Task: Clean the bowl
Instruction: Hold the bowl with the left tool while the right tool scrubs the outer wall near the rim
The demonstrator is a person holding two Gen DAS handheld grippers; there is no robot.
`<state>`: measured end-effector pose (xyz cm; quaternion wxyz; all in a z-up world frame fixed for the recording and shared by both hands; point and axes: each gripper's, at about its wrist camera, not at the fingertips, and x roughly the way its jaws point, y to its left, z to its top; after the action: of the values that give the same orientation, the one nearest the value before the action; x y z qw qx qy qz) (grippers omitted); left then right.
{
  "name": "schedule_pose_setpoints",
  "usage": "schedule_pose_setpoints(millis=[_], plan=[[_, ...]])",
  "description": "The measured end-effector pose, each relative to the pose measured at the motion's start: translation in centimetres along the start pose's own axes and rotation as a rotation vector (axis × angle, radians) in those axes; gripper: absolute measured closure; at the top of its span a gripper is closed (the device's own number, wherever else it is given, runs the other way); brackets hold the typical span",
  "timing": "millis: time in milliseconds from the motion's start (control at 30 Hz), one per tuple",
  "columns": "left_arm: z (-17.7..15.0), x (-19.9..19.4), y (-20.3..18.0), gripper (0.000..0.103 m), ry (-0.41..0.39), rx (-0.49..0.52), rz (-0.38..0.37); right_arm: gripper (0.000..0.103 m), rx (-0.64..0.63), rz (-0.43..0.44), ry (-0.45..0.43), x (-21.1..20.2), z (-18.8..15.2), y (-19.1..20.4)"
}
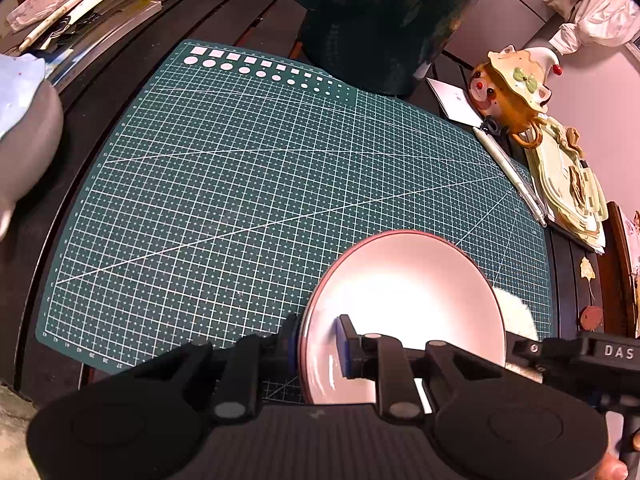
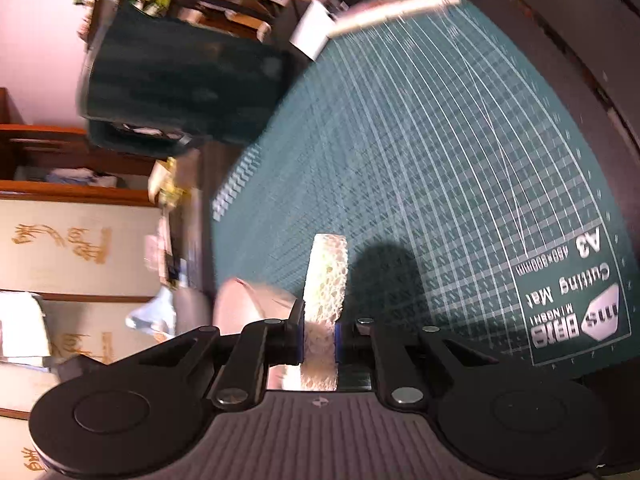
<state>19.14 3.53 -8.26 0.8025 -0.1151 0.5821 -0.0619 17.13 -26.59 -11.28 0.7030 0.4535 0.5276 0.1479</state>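
Note:
A white bowl [image 1: 404, 300] with a reddish-brown rim stands tilted over the green cutting mat [image 1: 240, 180]. My left gripper [image 1: 319, 345] is shut on its near rim, one pad inside and one outside. In the right wrist view my right gripper [image 2: 320, 340] is shut on a pale porous sponge [image 2: 326, 276], which sticks out past the fingertips. The bowl [image 2: 248, 304] shows as a pinkish blur just left of the sponge. In the left wrist view the sponge [image 1: 516, 312] peeks out behind the bowl's right edge. The right gripper's body enters there from the right.
A large dark green jug [image 1: 380, 20] stands at the mat's far edge. A cat figurine [image 1: 512, 88], a pen [image 1: 512, 172] and a pale green tray [image 1: 568, 184] lie to the right. A grey rounded vessel [image 1: 28, 140] sits at the left, clutter behind it.

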Motion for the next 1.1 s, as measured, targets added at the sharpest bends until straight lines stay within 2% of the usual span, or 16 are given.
schedule_pose_setpoints(millis=[133, 167, 267, 467, 567, 700, 767, 833, 967, 1033, 1100], plan=[[0.1, 0.0, 0.0, 0.084, 0.001, 0.001, -0.001, 0.091, 0.005, 0.016, -0.022, -0.9, 0.3, 0.1], [0.1, 0.0, 0.0, 0.084, 0.001, 0.001, -0.002, 0.091, 0.005, 0.048, -0.044, -1.8, 0.5, 0.3], [0.1, 0.0, 0.0, 0.084, 0.002, 0.000, -0.002, 0.091, -0.016, 0.074, -0.069, -2.6, 0.7, 0.9], [0.0, 0.0, 0.1, 0.084, 0.001, 0.002, -0.001, 0.091, -0.064, -0.038, -0.006, 0.0, -0.5, 0.9], [0.1, 0.0, 0.2, 0.084, 0.002, 0.001, -0.003, 0.091, -0.051, -0.037, -0.010, -0.3, -0.3, 0.7], [0.1, 0.0, 0.1, 0.084, 0.003, 0.001, -0.003, 0.091, -0.043, 0.040, -0.082, -2.8, 0.6, 1.4], [0.1, 0.0, 0.1, 0.084, 0.003, 0.001, -0.002, 0.091, -0.048, 0.056, -0.088, -3.1, 0.7, 1.5], [0.1, 0.0, 0.1, 0.084, 0.004, 0.001, -0.002, 0.091, -0.056, 0.041, -0.060, -2.2, 0.4, 1.5], [0.1, 0.1, 0.1, 0.084, 0.007, 0.007, -0.005, 0.090, -0.075, -0.048, -0.003, 0.0, -0.5, 0.7], [0.1, 0.1, 0.1, 0.084, 0.007, 0.007, -0.006, 0.090, -0.071, -0.059, 0.011, 0.4, -0.5, 0.6], [0.1, 0.1, 0.2, 0.084, 0.007, 0.008, -0.006, 0.090, -0.061, -0.032, -0.022, -0.8, 0.0, 0.8]])
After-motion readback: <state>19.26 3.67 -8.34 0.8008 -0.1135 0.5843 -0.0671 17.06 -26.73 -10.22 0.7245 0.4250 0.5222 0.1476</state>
